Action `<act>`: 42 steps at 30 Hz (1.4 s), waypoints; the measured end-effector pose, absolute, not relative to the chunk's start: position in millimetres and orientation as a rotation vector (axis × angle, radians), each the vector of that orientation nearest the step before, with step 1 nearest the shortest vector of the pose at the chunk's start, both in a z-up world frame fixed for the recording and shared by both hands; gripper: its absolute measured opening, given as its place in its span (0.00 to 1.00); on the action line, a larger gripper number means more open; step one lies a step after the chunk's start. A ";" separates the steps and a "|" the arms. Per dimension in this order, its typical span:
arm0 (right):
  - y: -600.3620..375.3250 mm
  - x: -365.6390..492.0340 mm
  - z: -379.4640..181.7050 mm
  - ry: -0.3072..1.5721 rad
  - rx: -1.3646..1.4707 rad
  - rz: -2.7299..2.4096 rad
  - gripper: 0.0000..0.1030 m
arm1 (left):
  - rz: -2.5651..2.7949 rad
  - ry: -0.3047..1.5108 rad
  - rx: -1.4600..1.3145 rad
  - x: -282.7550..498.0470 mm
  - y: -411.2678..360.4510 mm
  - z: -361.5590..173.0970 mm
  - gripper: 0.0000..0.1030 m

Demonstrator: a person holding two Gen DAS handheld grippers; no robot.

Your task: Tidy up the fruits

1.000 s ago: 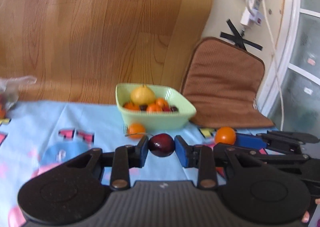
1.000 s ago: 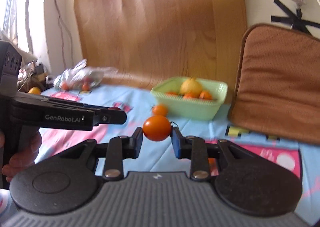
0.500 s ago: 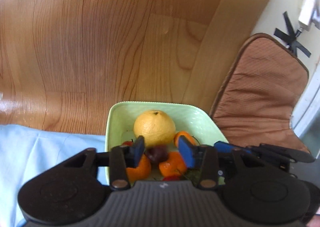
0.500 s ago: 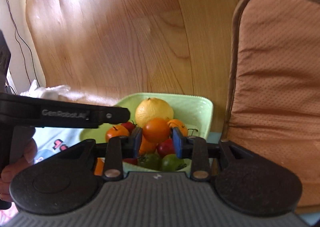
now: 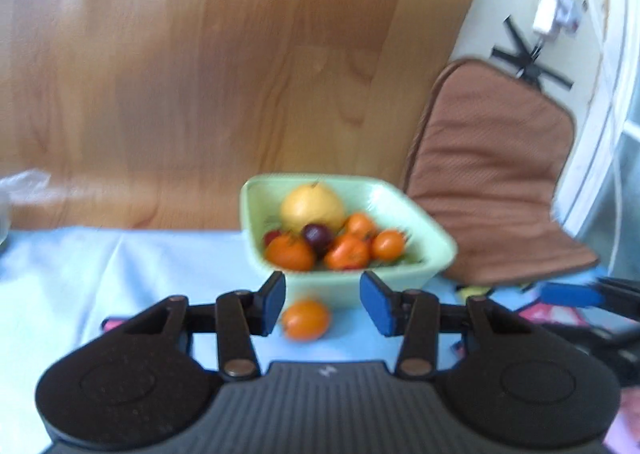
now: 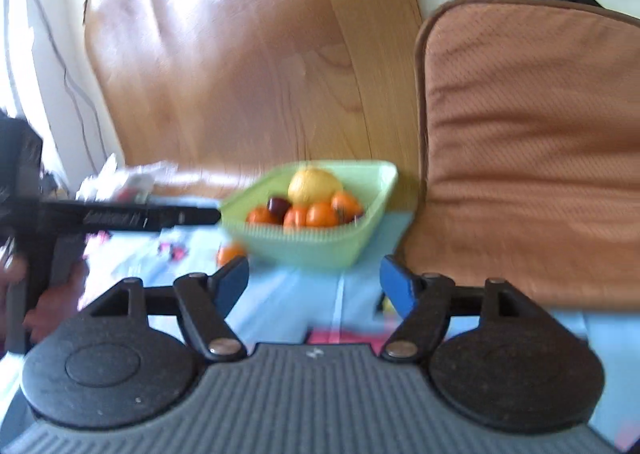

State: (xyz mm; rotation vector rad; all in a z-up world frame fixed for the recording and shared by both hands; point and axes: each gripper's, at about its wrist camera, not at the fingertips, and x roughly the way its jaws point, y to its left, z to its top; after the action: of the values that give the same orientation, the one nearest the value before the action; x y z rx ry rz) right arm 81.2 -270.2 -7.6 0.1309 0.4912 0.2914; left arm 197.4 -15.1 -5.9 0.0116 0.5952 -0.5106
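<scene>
A pale green bowl (image 5: 432,254) (image 6: 320,246) on the light blue cloth holds a big yellow citrus (image 5: 312,205), several small orange fruits (image 5: 348,252) and a dark plum (image 5: 317,236). One orange fruit (image 5: 306,320) lies loose on the cloth just in front of the bowl, also seen at the bowl's left foot as an orange fruit (image 6: 230,254). My left gripper (image 5: 322,304) is open and empty, short of the bowl. My right gripper (image 6: 314,282) has its jaws opening wide, nothing between them. Both views are blurred.
A brown cushion (image 5: 492,173) (image 6: 532,141) leans against the wall right of the bowl. A wooden board (image 5: 220,73) stands behind. A crumpled plastic bag (image 6: 124,181) lies at the left. A hand (image 6: 16,270) holds the left gripper's black body (image 6: 120,215).
The left gripper carried the plum over the bowl, let it go and drew back. The right gripper brought its orange fruit over the bowl, released it and pulled away, jaws now wide.
</scene>
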 end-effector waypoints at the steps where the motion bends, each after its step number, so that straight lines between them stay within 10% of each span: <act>1: -267.9 73.5 -12.0 0.504 0.117 0.294 0.72 | -0.501 0.604 0.027 198.2 -16.0 -9.7 0.41; 12: -238.5 74.0 -35.5 0.568 -0.005 0.282 0.66 | -0.424 0.640 0.177 217.0 -50.7 -44.7 0.39; 16: -237.4 80.7 -40.9 0.605 -0.002 0.282 0.30 | -0.423 0.646 0.154 211.1 -47.3 -44.6 0.32; 42: -172.1 -78.4 -45.2 0.554 0.001 0.312 0.31 | -0.477 0.619 0.115 -41.0 5.6 -45.1 0.34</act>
State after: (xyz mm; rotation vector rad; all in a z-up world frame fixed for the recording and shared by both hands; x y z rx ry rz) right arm -78.4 -172.1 -45.2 0.0007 0.5540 0.3119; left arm -41.0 5.6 -45.1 0.1146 0.6193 -0.4774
